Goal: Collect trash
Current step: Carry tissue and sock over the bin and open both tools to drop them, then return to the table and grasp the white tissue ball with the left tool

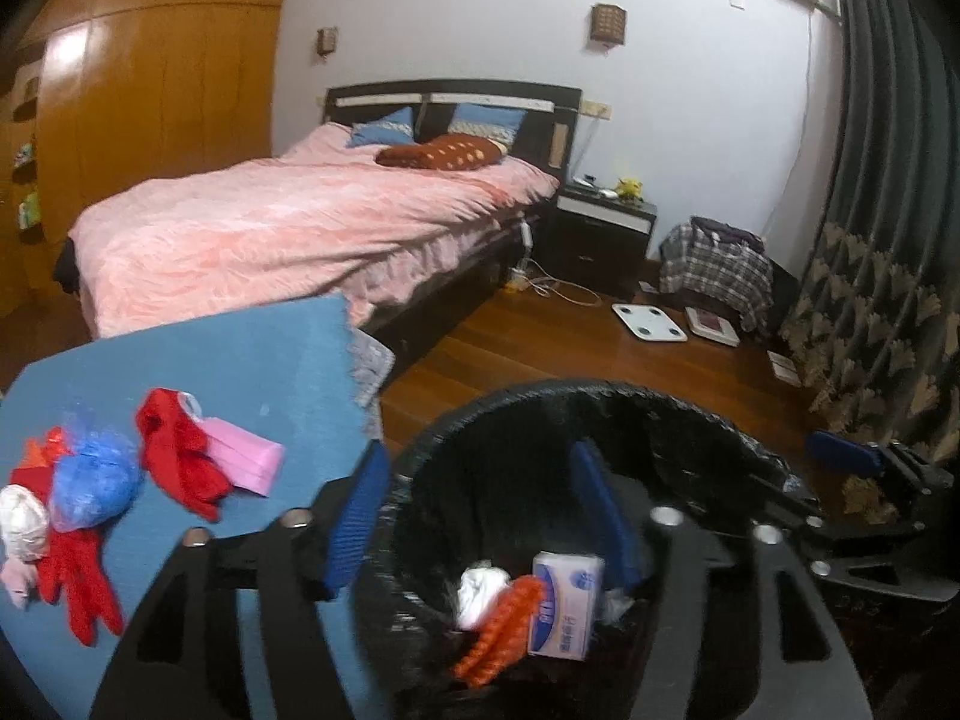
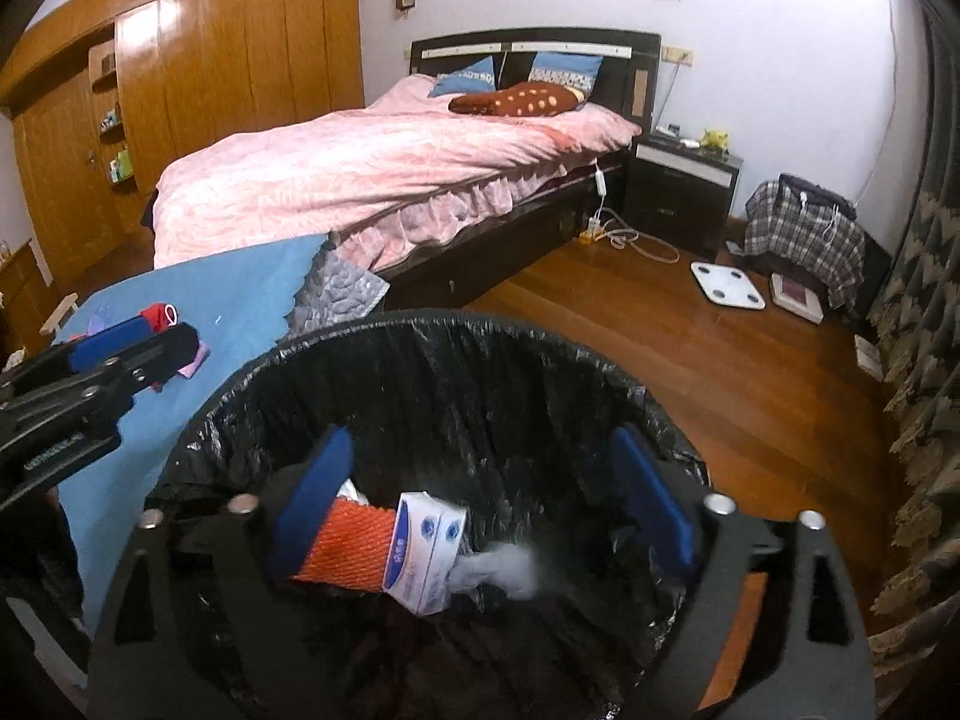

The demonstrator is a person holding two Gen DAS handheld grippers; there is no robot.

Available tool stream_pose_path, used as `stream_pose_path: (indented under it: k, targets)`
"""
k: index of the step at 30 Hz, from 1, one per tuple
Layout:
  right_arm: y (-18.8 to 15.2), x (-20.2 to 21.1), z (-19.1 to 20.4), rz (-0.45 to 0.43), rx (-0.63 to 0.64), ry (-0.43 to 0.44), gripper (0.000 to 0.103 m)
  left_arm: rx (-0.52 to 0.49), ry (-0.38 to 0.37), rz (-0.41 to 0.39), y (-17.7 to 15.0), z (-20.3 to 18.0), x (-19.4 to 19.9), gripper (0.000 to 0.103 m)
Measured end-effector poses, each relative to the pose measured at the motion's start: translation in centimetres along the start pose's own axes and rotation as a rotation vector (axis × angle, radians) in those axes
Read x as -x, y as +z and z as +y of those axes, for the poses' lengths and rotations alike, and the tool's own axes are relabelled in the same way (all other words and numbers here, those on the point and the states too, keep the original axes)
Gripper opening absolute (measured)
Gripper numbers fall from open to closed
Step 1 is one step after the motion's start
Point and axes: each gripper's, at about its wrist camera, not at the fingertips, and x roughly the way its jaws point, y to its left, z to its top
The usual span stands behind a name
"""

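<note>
A bin [image 2: 456, 360] lined with a black bag stands on the wood floor [image 2: 690, 348] beside a blue cloth [image 1: 240, 360]. Both grippers hang over its mouth. The left gripper [image 1: 480, 516] is spread, one blue pad outside the rim on the cloth side and the other over the opening, nothing pinched between them. The right gripper [image 2: 486, 510] is spread wide above the bin, its pads clear of everything.

Inside the bin lie an orange mesh [image 2: 348, 546], a white-and-blue box [image 2: 426, 552] and a white wad [image 2: 504, 570] (blurred in the right wrist view, so whether it is falling or resting I cannot tell). In the left wrist view the same three sit low in the bag: mesh [image 1: 498, 630], box [image 1: 564, 606], wad [image 1: 480, 594].

More trash waits on the cloth: a red rag [image 1: 180, 456] lying on a pink pack [image 1: 246, 462], a blue net ball [image 1: 90, 486], a white wad [image 1: 21, 525] at the edge, and another red piece [image 1: 78, 576] beneath them.

A bed [image 1: 288, 222] with a pink cover stands behind.
</note>
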Motion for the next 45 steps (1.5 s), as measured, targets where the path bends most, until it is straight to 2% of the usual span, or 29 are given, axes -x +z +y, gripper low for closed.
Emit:
stream_pose_path:
  k: [2,4,10,21,32,37,45]
  targets:
    - [0.3,0.3,0.3,-0.015,0.004,0.006,0.096,0.004,0.031,-0.016,0.0,0.9,0.7,0.078]
    - [0.6,0.6,0.9,-0.031,0.008,0.013,0.096,0.013,0.064,-0.034,-0.1,2.2,1.6,0.083]
    - [1.6,0.6,3.3,-0.048,0.021,0.062,0.098,0.028,0.154,-0.059,-0.4,5.3,3.8,0.09]
    - [3.1,-0.3,12.7,-0.066,0.109,0.22,0.098,0.092,0.331,-0.081,-2.1,12.4,7.6,0.09]
    - [3.9,-1.4,20.3,-0.08,0.18,0.319,0.098,0.161,0.477,-0.067,-4.7,19.0,9.4,0.09]
    - [4.0,-2.2,22.8,-0.082,0.204,0.342,0.098,0.185,0.52,-0.051,-5.4,22.1,8.9,0.089]
    - [4.3,-4.5,25.9,-0.072,0.227,0.354,0.098,0.202,0.517,-0.011,-6.5,25.2,6.7,0.076]
